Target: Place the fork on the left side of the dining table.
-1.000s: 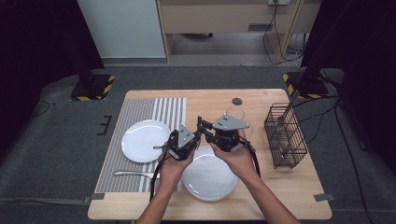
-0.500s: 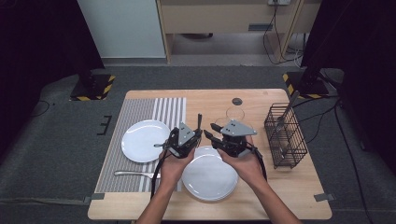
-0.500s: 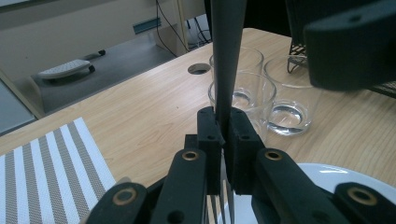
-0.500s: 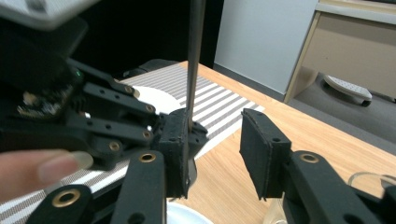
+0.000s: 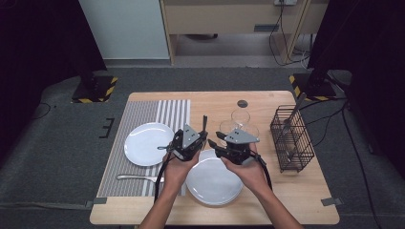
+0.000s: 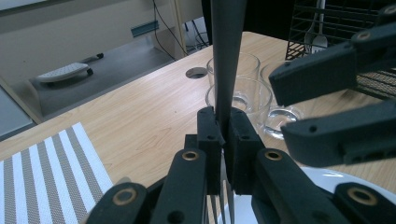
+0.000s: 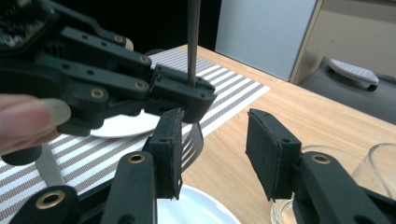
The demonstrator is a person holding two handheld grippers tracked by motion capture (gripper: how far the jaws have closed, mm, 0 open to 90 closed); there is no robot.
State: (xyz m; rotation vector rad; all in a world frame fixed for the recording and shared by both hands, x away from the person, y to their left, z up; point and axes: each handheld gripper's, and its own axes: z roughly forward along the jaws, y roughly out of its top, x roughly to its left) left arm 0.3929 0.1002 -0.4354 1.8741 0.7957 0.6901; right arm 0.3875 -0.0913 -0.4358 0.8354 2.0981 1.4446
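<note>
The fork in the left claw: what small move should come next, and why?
Probably lower the fork toward the striped mat. The left claw is shut on its handle, tines down, and the right claw, just opening, stands apart from it.

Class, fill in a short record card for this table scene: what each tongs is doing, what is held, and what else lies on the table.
Left tongs: shut on the fork, handle upright, tines down
Right tongs: open, jaws have just been opening, nothing between them, beside the fork
Plates: one on the striped mat, one under the hands
Glasses: behind the tongs
Wire basket: at the table's right side, cutlery inside
Knife: on the mat's near edge
</note>
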